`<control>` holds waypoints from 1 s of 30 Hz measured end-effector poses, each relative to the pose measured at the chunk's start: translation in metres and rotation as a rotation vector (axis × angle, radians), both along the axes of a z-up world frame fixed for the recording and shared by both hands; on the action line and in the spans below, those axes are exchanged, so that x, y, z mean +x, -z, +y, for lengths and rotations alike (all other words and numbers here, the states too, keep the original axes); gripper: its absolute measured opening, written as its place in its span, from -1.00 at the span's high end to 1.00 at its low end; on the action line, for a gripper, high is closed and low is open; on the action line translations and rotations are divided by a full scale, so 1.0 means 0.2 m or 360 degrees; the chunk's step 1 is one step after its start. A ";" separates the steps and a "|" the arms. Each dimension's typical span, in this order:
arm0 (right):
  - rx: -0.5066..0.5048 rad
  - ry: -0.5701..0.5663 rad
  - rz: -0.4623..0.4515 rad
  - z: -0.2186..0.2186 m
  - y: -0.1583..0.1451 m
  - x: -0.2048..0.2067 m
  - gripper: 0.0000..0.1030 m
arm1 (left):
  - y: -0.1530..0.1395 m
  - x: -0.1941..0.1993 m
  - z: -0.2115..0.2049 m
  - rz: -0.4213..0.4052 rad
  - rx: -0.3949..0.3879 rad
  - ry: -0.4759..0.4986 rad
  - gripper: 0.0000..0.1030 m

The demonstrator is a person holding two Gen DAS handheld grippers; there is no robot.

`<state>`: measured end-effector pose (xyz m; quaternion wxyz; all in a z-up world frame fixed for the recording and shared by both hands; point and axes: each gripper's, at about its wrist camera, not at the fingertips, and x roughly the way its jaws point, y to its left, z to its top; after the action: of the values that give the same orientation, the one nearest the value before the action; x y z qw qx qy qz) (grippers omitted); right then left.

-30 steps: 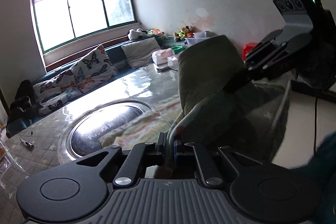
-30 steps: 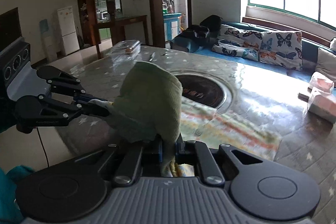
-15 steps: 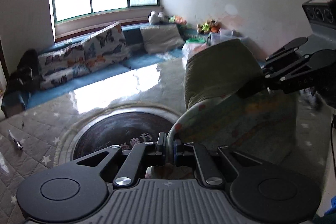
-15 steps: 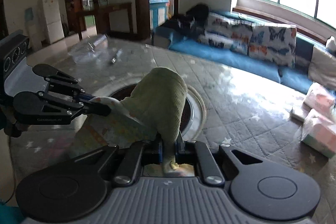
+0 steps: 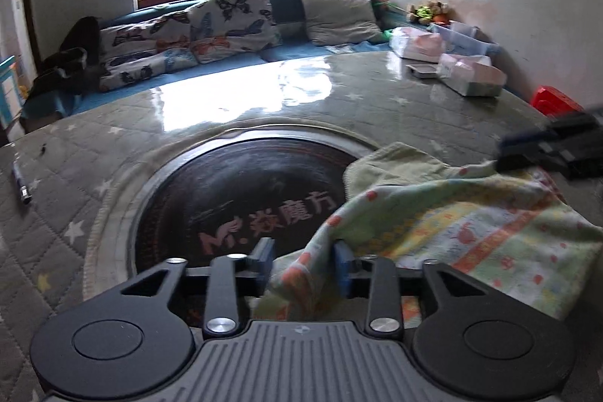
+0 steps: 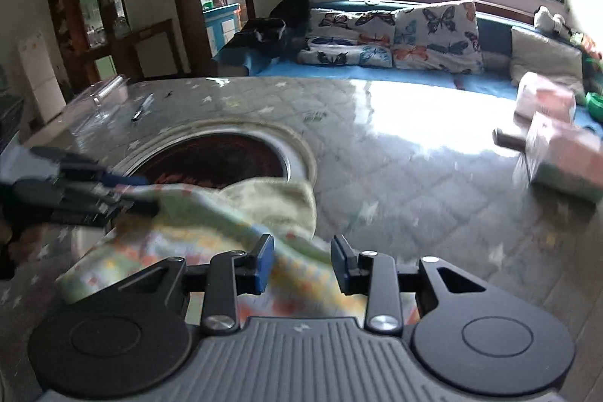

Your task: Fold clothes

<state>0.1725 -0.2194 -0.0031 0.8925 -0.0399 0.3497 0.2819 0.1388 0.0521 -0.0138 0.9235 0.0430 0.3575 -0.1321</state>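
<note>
Quilted star-print table with round dark inset, patterned green-backed cloth lying on the table over the inset's rim, left gripper fingers apart around a cloth fold, right gripper fingers apart above the cloth, tissue packs at far edge.

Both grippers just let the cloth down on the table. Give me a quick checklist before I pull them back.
1. Left gripper open: ok, but the patterned cloth drapes between its fingers.
2. Right gripper open: ok, cloth lies under the gap.
3. Cloth on the table: ok, partly over the round inset.
4. Fold edges aligned: cannot tell, picture blurred.
5. Pink boxes clear of the cloth: ok.
</note>
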 end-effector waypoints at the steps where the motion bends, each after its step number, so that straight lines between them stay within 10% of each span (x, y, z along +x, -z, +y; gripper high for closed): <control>1: 0.0011 0.0003 0.0023 -0.02 0.02 -0.02 0.36 | 0.00 0.01 0.00 -0.0001 0.0009 -0.0020 0.16; 11: 0.0077 0.0225 0.0055 -0.23 0.09 -0.04 0.45 | -0.01 0.02 0.05 -0.0020 0.0087 -0.0201 0.17; 30: 0.0063 0.0126 0.0135 0.07 0.15 0.17 0.63 | -0.02 0.15 -0.36 0.0025 -0.0156 0.0115 0.20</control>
<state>0.2072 -0.2048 -0.0321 0.8880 0.0038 0.3829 0.2547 0.1683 -0.0199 -0.0106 0.9163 0.0094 0.3561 -0.1831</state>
